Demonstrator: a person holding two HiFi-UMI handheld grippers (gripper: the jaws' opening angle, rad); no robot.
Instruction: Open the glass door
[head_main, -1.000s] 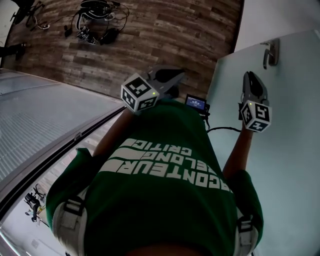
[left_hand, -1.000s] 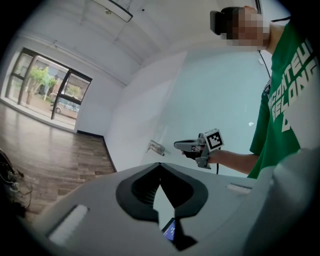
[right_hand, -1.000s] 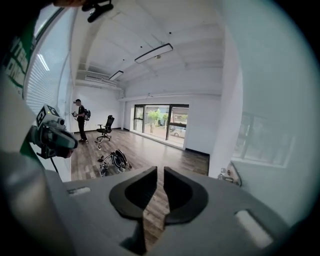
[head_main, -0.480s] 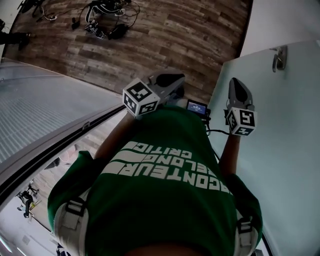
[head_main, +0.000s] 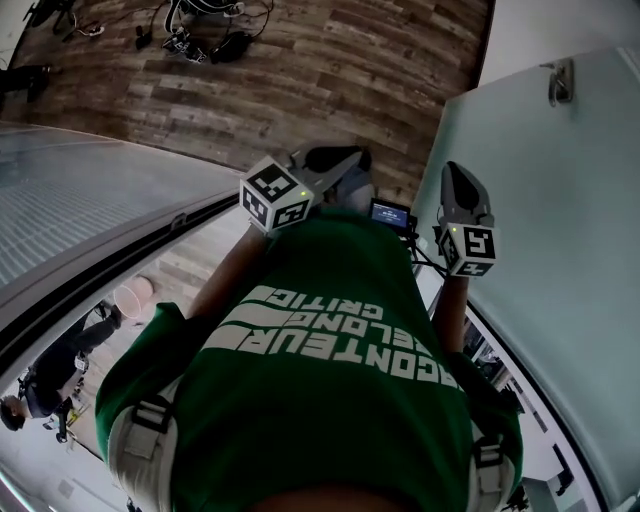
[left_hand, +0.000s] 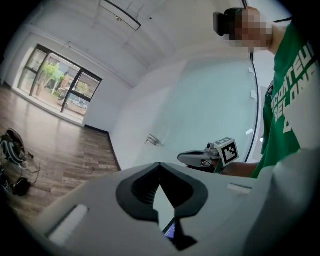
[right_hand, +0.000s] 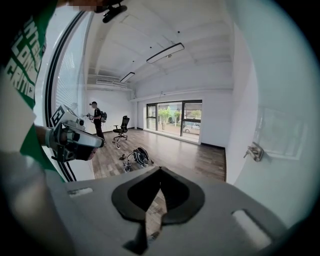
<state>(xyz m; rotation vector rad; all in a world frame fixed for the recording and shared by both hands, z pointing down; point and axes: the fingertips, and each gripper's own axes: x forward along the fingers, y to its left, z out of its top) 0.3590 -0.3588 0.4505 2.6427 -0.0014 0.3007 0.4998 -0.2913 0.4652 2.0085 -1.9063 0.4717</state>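
Observation:
The frosted glass door (head_main: 560, 250) fills the right of the head view, with its metal handle (head_main: 560, 80) near the top right. My right gripper (head_main: 455, 180) is shut and empty beside the door's edge, well short of the handle. My left gripper (head_main: 335, 160) is also shut with nothing in it, in front of my chest. In the right gripper view the handle (right_hand: 255, 151) sticks out of the glass door (right_hand: 280, 100) at the right, beyond my shut gripper (right_hand: 160, 169). The left gripper view shows the handle (left_hand: 154, 141) past my left gripper (left_hand: 160, 164).
Bags and cables (head_main: 200, 30) lie on the wood floor ahead. A glass wall with a dark frame (head_main: 80, 210) runs along my left, and a person (head_main: 50, 370) shows through it. A standing person (right_hand: 96, 120) and an office chair (right_hand: 120, 131) are across the room.
My right gripper has drawn left and away from the door handle, which now sits farther up and right. The left gripper has shifted slightly. A person has come into sight at lower left.

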